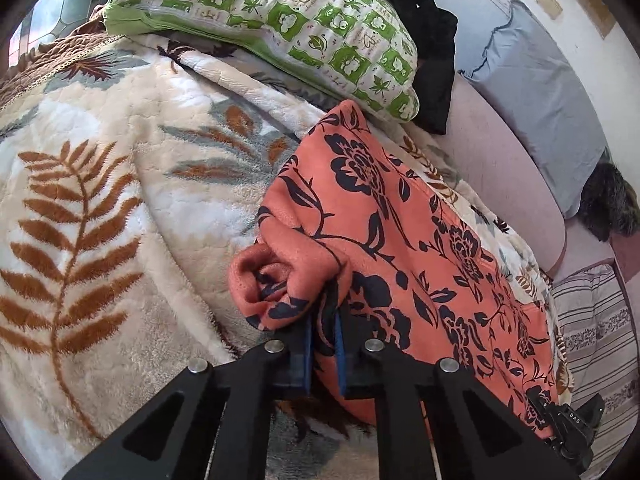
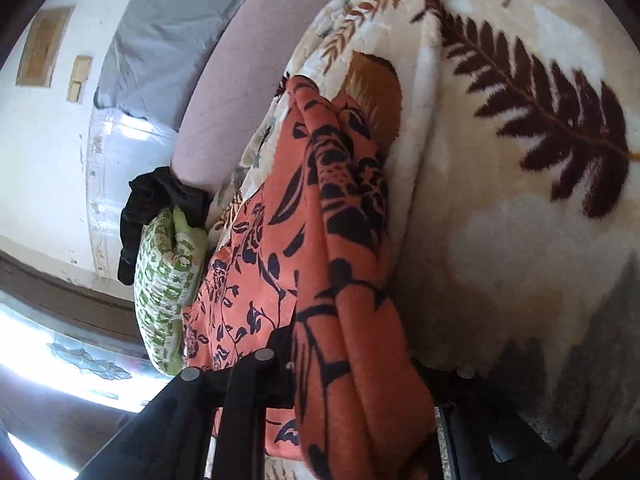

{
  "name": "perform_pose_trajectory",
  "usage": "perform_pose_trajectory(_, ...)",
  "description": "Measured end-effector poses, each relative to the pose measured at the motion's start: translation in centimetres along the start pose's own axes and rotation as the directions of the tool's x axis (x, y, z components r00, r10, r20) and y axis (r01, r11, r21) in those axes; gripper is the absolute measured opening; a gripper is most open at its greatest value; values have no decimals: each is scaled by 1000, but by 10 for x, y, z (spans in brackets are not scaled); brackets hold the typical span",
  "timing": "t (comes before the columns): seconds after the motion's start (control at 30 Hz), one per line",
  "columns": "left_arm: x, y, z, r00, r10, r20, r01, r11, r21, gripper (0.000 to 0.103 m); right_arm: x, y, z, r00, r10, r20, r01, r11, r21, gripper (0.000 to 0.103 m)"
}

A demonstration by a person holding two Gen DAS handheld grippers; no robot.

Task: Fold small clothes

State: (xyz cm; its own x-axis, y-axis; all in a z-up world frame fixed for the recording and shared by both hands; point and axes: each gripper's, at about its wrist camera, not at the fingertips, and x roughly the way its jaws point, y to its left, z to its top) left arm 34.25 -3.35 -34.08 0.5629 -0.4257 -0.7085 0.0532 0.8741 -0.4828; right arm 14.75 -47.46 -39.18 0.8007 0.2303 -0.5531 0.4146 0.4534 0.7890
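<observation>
Here, a soft, light, floppy orange floral garment [image 1: 392,216] lies across a leaf-print blanket [image 1: 100,184] on the bed, both grippers' fingers clamped on bunched edges, left gripper [image 1: 324,320], right gripper [image 2: 352,364]; corners suit gripping best.

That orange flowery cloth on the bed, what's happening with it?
A person is folding it with a pair of hand-held tongs. The left tongs are shut on a bunched edge of the orange floral garment, which lies across a fleecy leaf-print blanket. The right tongs grip another thick bunch of the same cloth, though their tips are hidden under the fabric. A green patterned pillow sits beyond it. The fold looks only partly done.
</observation>
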Motion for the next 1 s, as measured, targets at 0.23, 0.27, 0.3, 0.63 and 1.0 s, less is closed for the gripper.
perform_pose_trajectory(0.23,-85,-13,-14,995,-43,95,39,999,36,7,-54,42,-16,993,36,115,-15,984,-178,14)
perform_pose_trajectory(0.27,-100,-15,-21,994,-46,101,41,998,52,7,-63,44,-22,993,32,109,-11,982,-188,14)
perform_pose_trajectory(0.3,-113,-15,-30,994,-40,99,34,997,66,7,-72,45,-27,995,30,99,-11,982,-187,14)
perform_pose_trajectory(0.63,-167,45,-139,977,203,-58,-197,975,104,7,-132,-27,-82,981,-177,-75,173,983,-62,27)
perform_pose_trajectory(1.0,-178,-30,-75,970,191,149,-229,922,313,64,-165,47,-68,985,-145,88,165,943,-288,49)
